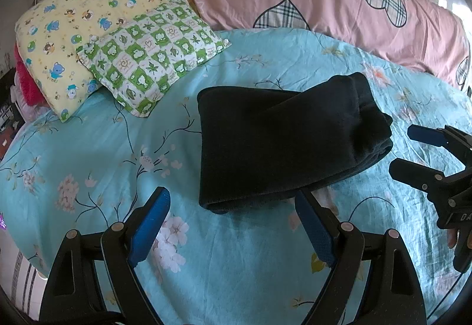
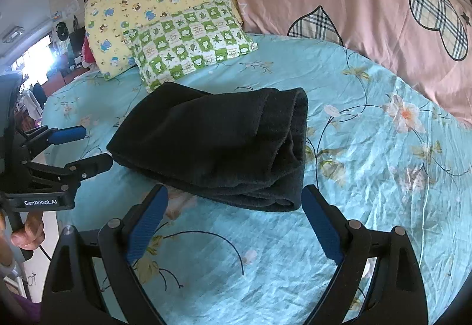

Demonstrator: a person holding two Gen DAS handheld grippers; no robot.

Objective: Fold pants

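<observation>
Right gripper (image 2: 233, 224) spread, empty; left gripper (image 2: 88, 145) spread, marked "GenRobot.AI"; folded black pants (image 2: 218, 145) on floral bedsheet (image 2: 368, 177).

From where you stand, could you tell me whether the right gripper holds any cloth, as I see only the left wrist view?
Observer: No. The right gripper is open and empty, with its fingertips on either side of the folded pants' near edge.
Operator: Is that end of the fold tidy?
Observer: Its layers lie stacked, edges roughly aligned.
Operator: And the left gripper?
Observer: The left gripper is open too, empty, close beside the pants' corner.
</observation>
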